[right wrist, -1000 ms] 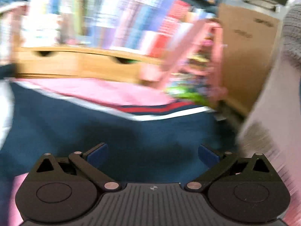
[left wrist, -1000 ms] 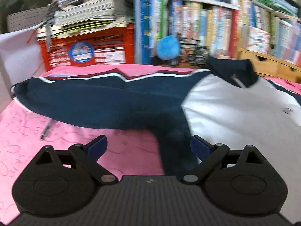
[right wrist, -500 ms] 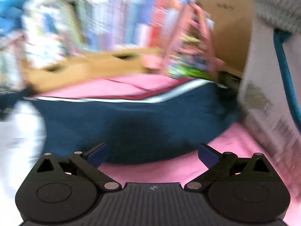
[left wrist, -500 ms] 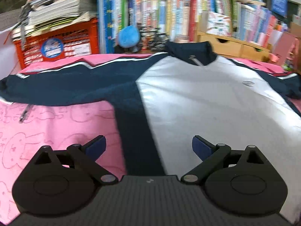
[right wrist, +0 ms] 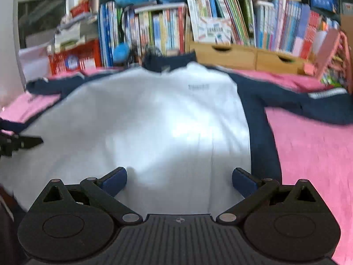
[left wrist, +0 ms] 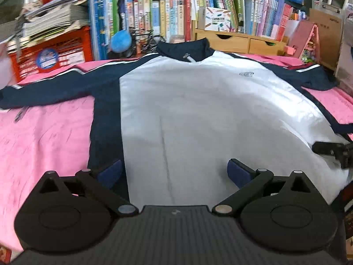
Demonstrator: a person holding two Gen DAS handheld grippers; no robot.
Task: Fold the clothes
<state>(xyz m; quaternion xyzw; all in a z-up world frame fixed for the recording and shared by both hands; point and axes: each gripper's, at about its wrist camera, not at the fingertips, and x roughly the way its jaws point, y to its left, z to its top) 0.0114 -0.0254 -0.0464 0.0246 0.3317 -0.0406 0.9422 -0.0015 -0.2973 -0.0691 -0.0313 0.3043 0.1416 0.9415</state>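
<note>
White-and-navy jacket lies flat, front up, on the pink cover, both sleeves spread outward, collar toward the bookshelf. Left gripper hovers over the lower hem area, jaws wide apart, holding nothing. Right gripper likewise sits above the white panel, jaws spread, empty. Red crate stands beyond the left sleeve.

No legible text — jacket chest logo seemingly too blurred.
</note>
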